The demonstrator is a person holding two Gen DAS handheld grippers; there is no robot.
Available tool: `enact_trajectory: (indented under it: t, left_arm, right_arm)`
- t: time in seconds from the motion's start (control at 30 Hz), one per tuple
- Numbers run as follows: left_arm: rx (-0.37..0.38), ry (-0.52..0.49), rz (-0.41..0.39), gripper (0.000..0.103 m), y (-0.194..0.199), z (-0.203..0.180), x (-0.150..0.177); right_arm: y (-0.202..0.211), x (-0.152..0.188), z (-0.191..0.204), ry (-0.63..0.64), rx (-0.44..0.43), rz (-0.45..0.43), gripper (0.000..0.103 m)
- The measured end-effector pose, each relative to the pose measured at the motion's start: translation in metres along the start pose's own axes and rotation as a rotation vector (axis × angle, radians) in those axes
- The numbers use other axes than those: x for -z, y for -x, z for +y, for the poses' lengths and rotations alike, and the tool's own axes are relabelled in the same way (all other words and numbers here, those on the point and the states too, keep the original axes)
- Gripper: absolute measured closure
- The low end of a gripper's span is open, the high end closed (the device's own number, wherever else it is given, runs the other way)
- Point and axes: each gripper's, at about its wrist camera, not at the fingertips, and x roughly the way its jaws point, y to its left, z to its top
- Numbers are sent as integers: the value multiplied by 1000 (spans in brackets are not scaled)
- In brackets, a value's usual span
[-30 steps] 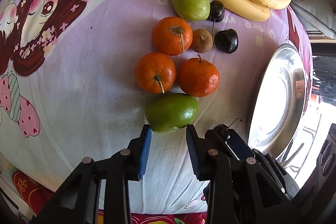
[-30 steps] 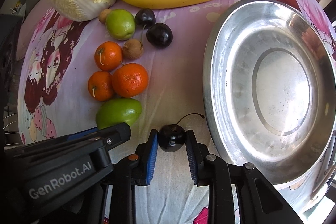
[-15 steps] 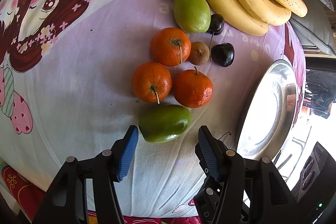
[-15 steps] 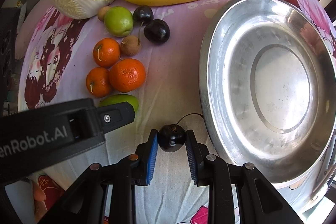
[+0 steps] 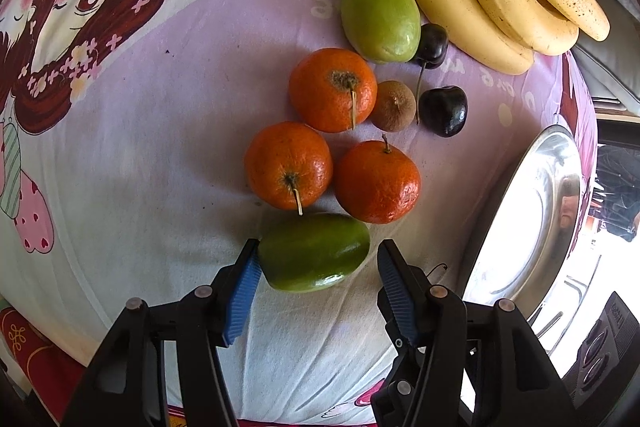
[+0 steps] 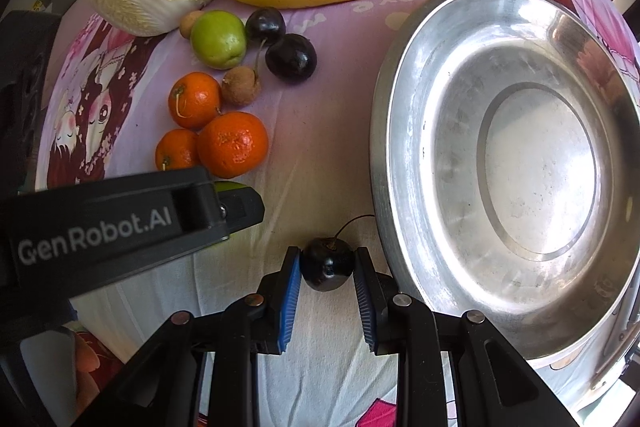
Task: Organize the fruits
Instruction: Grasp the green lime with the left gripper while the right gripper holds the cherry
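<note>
We see the left gripper (image 5: 314, 267) standing wide around the dark green oval fruit (image 5: 314, 251), its left pad touching, the right pad apart. The right gripper (image 6: 327, 273) clamps a black stemmed cherry (image 6: 327, 264) just beside the round steel dish (image 6: 404, 163) on the lilac printed cloth (image 5: 160, 155).

The left gripper (image 5: 316, 263) has been opened and lowered around the green fruit (image 5: 314, 251); no grip established.

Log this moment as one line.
left gripper: open around green fruit | right gripper: shut on cherry | metal plate: empty
</note>
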Motion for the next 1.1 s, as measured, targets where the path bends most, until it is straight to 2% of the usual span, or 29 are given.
enact_trajectory:
  t: [0.1, 0.3, 0.37, 0.53, 0.9, 1.1]
  left_arm:
    - [-6, 1, -1, 47, 0, 1, 0]
    - [2, -2, -5, 48, -3, 0, -1]
    - [3, -5, -2, 48, 9, 12, 6]
    - [2, -8, 2, 51, 8, 15, 13]
    - [10, -14, -7, 64, 26, 19, 40]
    - [15, -22, -11, 69, 29, 25, 57]
  right_arm:
    - [1, 1, -1, 4, 3, -1, 75]
    - [2, 4, 0, 1, 0, -3, 75]
    - [3, 5, 0, 1, 0, -2, 75]
    - [4, 7, 2, 2, 1, -5, 75]
    - [19, 14, 8, 9, 2, -31, 75]
    - [26, 18, 11, 12, 2, -35, 75]
